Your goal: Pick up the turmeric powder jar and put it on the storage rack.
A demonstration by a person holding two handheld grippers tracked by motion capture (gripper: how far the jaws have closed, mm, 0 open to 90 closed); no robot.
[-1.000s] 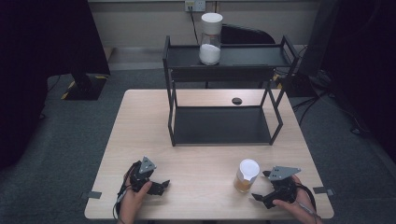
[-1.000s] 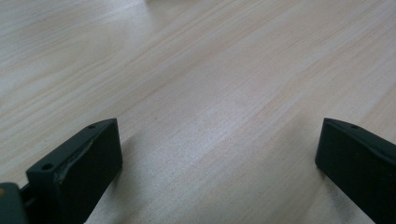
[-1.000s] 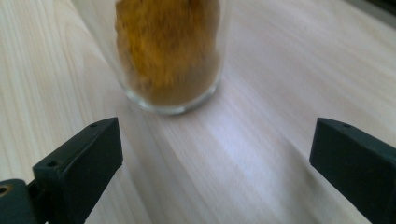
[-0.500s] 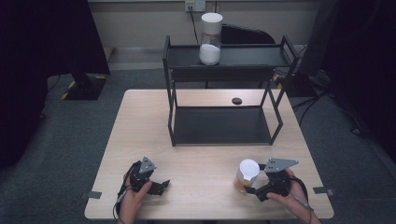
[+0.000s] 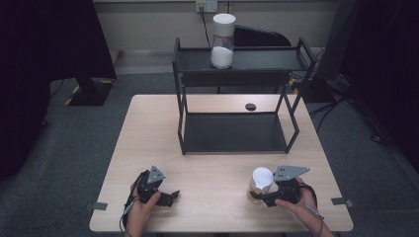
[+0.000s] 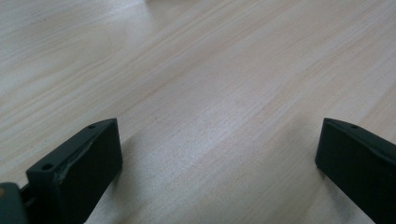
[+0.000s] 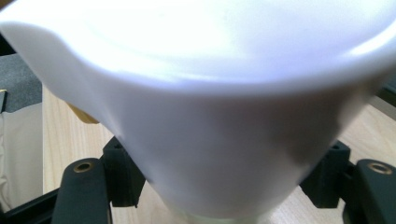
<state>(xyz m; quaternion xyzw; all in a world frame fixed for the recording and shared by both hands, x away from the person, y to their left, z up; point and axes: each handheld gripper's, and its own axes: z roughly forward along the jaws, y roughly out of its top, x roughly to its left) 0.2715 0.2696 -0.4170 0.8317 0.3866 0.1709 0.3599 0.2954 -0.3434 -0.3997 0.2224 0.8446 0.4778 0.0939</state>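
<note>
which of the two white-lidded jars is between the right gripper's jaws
The jar on the table's near edge, between the right hand-held gripper's jaws; the other jar stands on the shelf's top.

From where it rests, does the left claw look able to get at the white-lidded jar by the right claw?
Probably yes: bare table lies between the open left claw and the jar, though the right claw already flanks it.

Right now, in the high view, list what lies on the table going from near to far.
Left tongs and right tongs at the white-lidded jar → black rack → dark round spot.
</note>
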